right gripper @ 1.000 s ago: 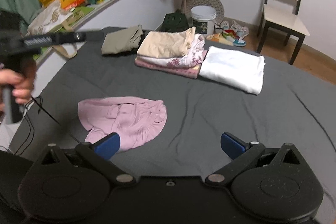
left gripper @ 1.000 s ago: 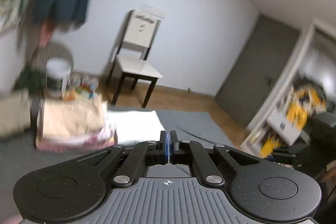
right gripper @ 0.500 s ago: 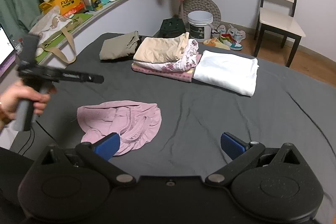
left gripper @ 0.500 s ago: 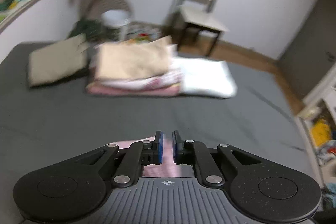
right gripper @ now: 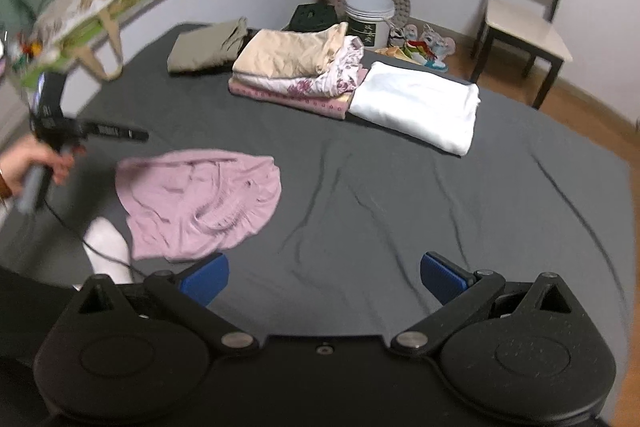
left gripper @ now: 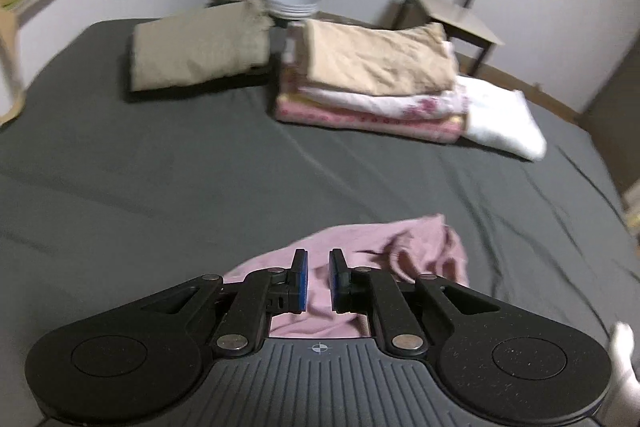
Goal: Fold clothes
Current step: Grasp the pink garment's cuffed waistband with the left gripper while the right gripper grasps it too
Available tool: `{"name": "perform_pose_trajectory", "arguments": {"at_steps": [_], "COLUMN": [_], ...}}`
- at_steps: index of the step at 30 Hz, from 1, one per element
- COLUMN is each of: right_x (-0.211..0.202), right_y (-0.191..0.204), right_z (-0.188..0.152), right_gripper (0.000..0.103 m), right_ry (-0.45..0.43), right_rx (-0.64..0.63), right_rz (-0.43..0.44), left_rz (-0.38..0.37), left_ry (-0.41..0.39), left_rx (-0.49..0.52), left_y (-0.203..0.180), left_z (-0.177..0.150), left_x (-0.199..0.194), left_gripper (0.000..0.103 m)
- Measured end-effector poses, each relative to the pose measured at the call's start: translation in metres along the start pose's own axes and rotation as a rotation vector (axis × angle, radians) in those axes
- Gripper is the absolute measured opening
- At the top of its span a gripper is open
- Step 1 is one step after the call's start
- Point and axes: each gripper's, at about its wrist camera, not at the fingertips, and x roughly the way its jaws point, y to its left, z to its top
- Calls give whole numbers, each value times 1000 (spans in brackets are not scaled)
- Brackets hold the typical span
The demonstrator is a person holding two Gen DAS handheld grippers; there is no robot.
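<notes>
Where folded stack (right gripper: 296, 67) adjoins white bundle (right gripper: 420, 107)

Your left hand-held gripper (left gripper: 318, 281) has its jaws only a little apart, with a narrow gap between the blue pads. Your right hand-held gripper (right gripper: 324, 279) has its jaws spread wide. Your left hand (right gripper: 30, 163) grips the handle.

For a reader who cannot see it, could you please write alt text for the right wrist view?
A crumpled pink garment lies unfolded on a dark grey bed, ahead and left of the wide-open right gripper. Behind it sit a stack of folded clothes and a folded white item; a hand holds the left gripper at far left.
</notes>
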Motion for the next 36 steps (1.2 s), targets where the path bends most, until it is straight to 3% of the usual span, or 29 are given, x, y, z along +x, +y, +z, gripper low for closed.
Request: {"name": "perform_pose_trajectory", "arguments": {"at_steps": [5,9,14,19,21,23,24,30,33,36], "right_x": [36,92,192,250,259,264,266,275,278,284], "right_y": [22,37,35,28,33,39,42,69,85,96], "right_z": [5,20,45,50,50,51,52,61,62,62], "right_gripper": [103,103,103,98,89,68,64,63,60,51], "right_ry": [9,28,63,102,114,128,133,132,136,139], "right_rx": [-85,-116,65,211,160,82,55,-82,-182,-257], "right_rz": [84,152,223,279,240,227,223,192,98,8], "left_rz": [-112,-177,-191,-166,-163,-168,-179,-189,-190,-177], "left_ry": [43,59,69,81,66,58,71,95,87,85], "left_rx": [73,59,29,-56,-42,-22,-17,0,38,75], "left_y": [-10,-15,-34,-45,-46,-47,-45,-39,-43,-49], "left_z": [-9,-20,-27,-17,-11,-4,-3,-6,-10,-12], "left_x": [6,14,45,91,98,104,107,114,114,118], "left_gripper": [9,9,10,10,10,10,10,10,10,10]}}
